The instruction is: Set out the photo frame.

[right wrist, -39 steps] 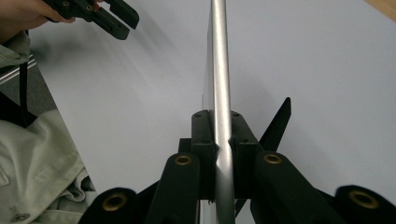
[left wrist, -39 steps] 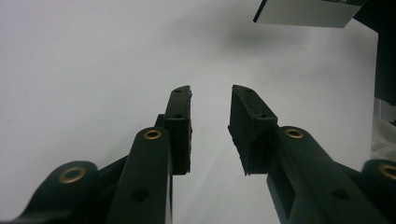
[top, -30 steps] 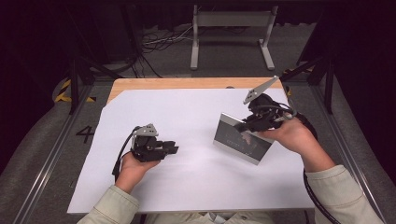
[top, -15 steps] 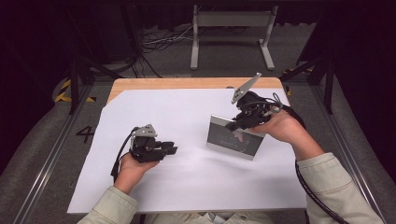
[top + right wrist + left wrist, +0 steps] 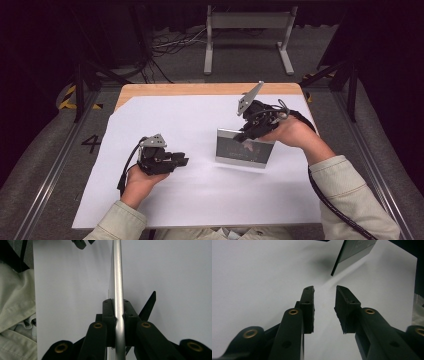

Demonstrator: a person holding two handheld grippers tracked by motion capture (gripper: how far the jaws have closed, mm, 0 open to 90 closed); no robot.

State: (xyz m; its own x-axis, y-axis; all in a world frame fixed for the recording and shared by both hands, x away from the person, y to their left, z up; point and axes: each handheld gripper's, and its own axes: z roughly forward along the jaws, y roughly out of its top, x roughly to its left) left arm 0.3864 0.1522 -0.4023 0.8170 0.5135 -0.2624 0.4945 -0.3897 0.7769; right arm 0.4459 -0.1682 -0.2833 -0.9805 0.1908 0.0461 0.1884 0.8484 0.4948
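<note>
1. While the right gripper (image 5: 248,134) clamps the frame (image 5: 243,151) upright near the bench's (image 5: 165,89) right edge, its fingers (image 5: 109,312) hide the frame's top rim.
2. Left gripper (image 5: 181,161) holds nothing, fingers (image 5: 308,305) apart; the frame's picture is unreadable.

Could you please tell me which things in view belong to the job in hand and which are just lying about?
In the job:
- frame, upright on the white sheet
- right tongs, shut on the frame's edge
- left tongs, open, holding nothing

Just lying about:
- metal stand beyond the table
- cables on the floor
</note>
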